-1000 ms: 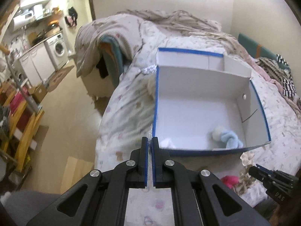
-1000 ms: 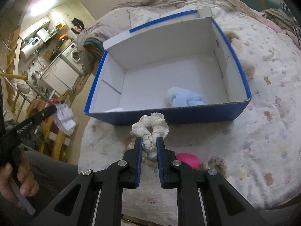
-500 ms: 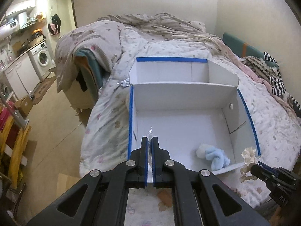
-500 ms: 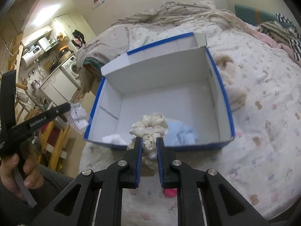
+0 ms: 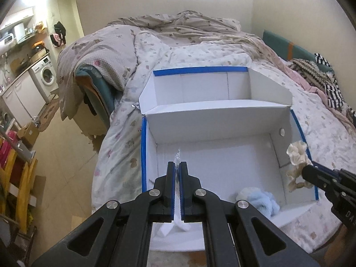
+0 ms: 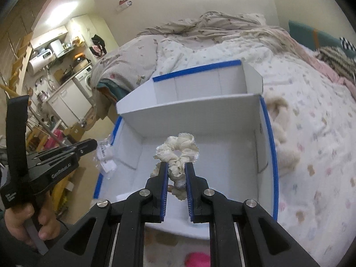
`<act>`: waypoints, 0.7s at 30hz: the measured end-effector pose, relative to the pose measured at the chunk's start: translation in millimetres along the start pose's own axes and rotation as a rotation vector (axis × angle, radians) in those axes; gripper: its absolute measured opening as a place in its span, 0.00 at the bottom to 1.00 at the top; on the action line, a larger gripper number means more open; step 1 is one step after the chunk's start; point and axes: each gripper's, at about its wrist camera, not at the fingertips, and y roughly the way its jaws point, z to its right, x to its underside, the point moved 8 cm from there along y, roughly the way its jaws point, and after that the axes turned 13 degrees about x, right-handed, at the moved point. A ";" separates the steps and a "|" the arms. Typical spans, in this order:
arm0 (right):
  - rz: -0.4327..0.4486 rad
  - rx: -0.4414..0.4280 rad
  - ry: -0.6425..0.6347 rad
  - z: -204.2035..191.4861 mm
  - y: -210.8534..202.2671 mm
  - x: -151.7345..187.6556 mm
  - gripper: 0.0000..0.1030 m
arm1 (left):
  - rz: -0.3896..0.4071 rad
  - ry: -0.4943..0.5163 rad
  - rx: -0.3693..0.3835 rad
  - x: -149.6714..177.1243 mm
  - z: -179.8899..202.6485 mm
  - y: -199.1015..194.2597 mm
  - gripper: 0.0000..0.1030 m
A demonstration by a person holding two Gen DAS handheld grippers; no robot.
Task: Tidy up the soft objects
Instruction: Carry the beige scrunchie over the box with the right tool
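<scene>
A white cardboard box (image 5: 222,115) (image 6: 200,104) with blue taped edges lies open on the bed. A fluffy light blue item (image 5: 260,202) rests in its near right corner. My right gripper (image 6: 176,166) (image 5: 307,169) is shut on a cream scrunchie (image 6: 178,151) (image 5: 297,153) and holds it above the box's floor, near the right wall. My left gripper (image 5: 177,166) (image 6: 89,144) hangs over the box's near left part. It is shut on a thin clear plastic packet (image 6: 104,155), whose tip (image 5: 178,154) sticks out past the fingertips.
A beige plush (image 6: 280,133) lies on the patterned bedding right of the box. A pink object (image 6: 198,260) sits on the bed in front of the box. Rumpled blankets (image 5: 178,29) fill the bed's far end. Left of the bed are floor, cabinets and a washing machine (image 5: 46,75).
Both grippers have moved forward from the bed in front of the box to above its inside. The scrunchie rose with the right gripper. The left gripper now carries the plastic packet over the box.
</scene>
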 end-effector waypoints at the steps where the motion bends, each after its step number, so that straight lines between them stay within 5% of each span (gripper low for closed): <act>1: -0.002 0.004 -0.001 0.3 5.4 -3.0 0.16 | -0.006 0.004 -0.003 -0.8 0.4 6.2 0.03; 21: -0.144 0.043 0.038 16.9 78.3 23.6 0.16 | -0.115 0.038 -0.002 33.8 -5.8 84.4 0.03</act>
